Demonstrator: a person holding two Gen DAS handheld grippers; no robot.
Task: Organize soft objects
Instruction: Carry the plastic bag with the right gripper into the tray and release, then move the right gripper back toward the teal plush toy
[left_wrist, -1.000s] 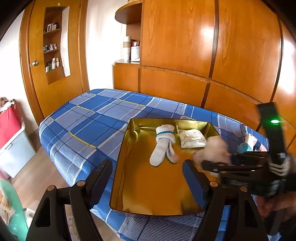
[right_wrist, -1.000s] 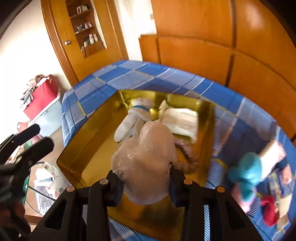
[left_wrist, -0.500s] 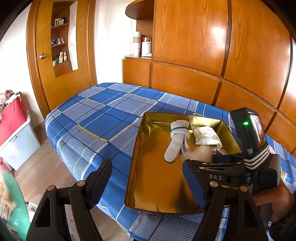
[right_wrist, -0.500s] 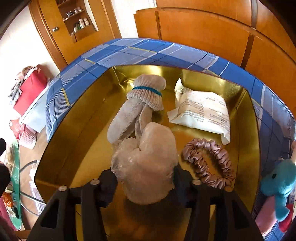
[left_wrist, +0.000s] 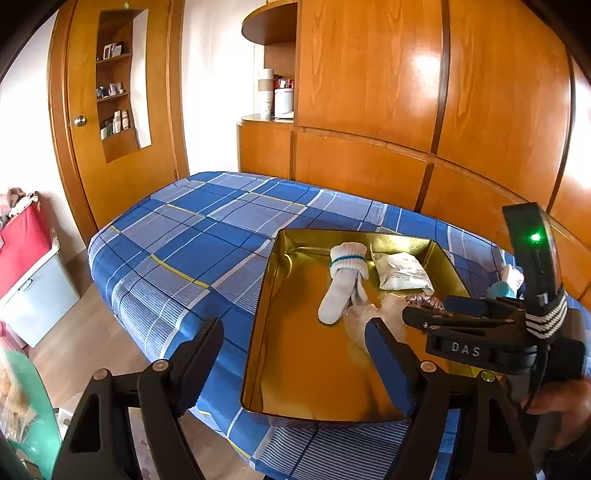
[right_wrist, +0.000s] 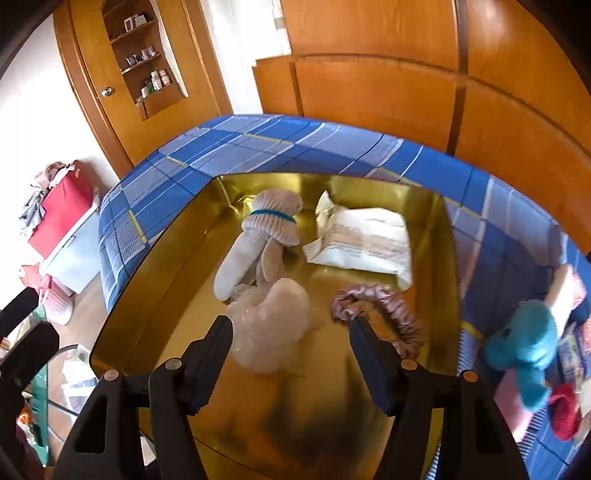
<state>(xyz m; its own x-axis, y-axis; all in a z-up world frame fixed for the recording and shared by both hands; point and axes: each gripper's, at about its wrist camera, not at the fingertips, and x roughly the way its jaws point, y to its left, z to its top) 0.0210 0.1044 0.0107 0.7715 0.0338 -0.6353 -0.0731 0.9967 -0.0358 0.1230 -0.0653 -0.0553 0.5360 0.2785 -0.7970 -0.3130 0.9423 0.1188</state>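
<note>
Drop-off step: right gripper (right_wrist: 290, 338) jaws just opened off the crumpled plastic bundle (right_wrist: 271, 328) in the gold tray (right_wrist: 155, 280); left gripper (left_wrist: 295, 354) gapes empty. Next grab probably needs the teal plush (right_wrist: 524, 343) outside.

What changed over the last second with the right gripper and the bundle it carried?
The right gripper brought the crinkly plastic bundle down into the gold tray; its jaws have just been opening and no longer press it. Socks, white packet, scrunchie unchanged; left gripper open, empty.

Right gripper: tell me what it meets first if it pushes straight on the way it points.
Probably the crumpled translucent bag lying between the right gripper's open jaws, then the gold tray floor; depth is unclear.
</note>
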